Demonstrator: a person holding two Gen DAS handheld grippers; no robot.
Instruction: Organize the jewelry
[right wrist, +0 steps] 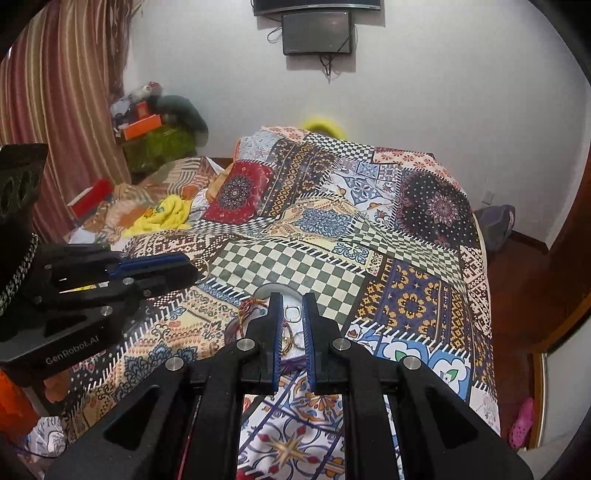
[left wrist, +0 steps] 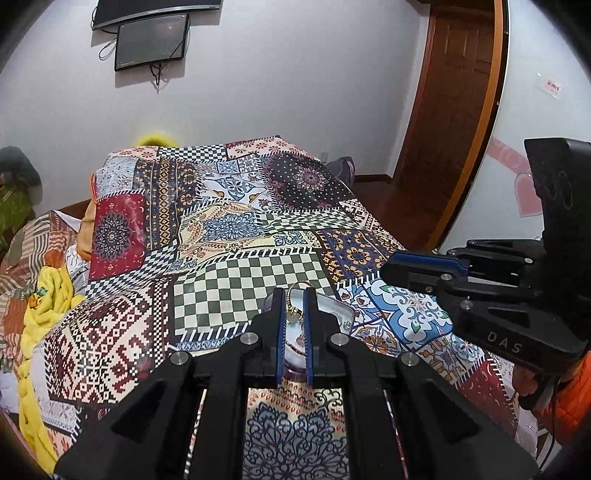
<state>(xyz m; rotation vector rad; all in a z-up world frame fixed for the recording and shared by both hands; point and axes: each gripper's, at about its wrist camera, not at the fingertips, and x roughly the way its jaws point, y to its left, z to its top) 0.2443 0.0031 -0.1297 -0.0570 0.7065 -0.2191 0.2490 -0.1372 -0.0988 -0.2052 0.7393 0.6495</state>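
In the left wrist view my left gripper (left wrist: 294, 295) is shut on a thin gold ring bracelet (left wrist: 298, 286) with a small charm, held above a pale jewelry dish (left wrist: 334, 314) on the patchwork bedspread (left wrist: 236, 280). The right gripper (left wrist: 421, 264) shows at the right, jaws together. In the right wrist view my right gripper (right wrist: 292, 301) hangs over the dish (right wrist: 271, 290), jaws narrowly apart with nothing between them. Below lie a small silver ring piece (right wrist: 292, 314), gold rings (right wrist: 290, 339) and a red and yellow cord bracelet (right wrist: 249, 308). The left gripper (right wrist: 192, 267) holds the gold ring (right wrist: 202, 265) at the left.
The patterned spread (right wrist: 369, 258) covers the bed. A yellow cloth (right wrist: 166, 216) and clutter lie at the far left side. A wooden door (left wrist: 454, 110) stands at the right. Screens (right wrist: 317, 33) hang on the white wall. A pink shoe (right wrist: 522, 421) lies on the floor.
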